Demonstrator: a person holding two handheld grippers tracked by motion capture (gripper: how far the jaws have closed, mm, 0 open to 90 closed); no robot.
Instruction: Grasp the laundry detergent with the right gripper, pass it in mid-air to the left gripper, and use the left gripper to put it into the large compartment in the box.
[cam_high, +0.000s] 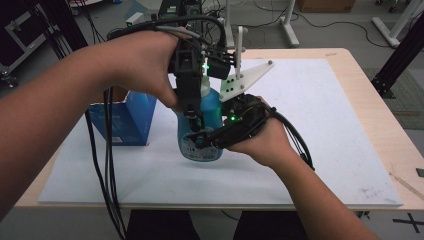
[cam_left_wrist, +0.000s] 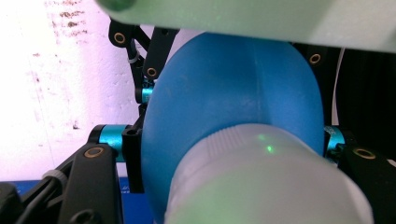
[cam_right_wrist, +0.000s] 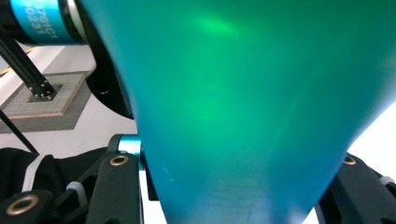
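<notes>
- Blue bottle (cam_high: 200, 142) upright on the white mat (cam_high: 325, 150) near the middle of the table (cam_high: 365, 100) — lower part blue with a label, neck and cap paler.
- Right gripper (cam_high: 200, 140) clamped across the lower body from the right, hand (cam_high: 262, 142) low beside the mat; jaws pressing both flanks in the right gripper view.
- Left gripper (cam_high: 192, 117) coming down from above at the neck and cap; jaws narrowed toward the cap, but pad contact hard to make out — cannot tell whether the grip is complete.
- Progress, judged: bottle steadied, cap being taken — looks like the start of opening. Cap still on; twisting off and any pouring or setting down still to come.
- Blue box (cam_high: 125, 120) just left of bottle, on the mat, untouched.
- High view gives the layout: both hands, cables, box, bottle position, grey plate (cam_high: 245, 77) above the right hand.
- Left gripper view adds the close look down: whitish cap (cam_left_wrist: 261, 177) in front, blue shoulder (cam_left_wrist: 224, 88) behind it, right gripper's jaws flanking that shoulder, speckled mat at left.
- Right gripper view adds a blurred teal wall of bottle (cam_right_wrist: 243, 107) between its own jaws, plus floor and a frame leg at far left.
</notes>
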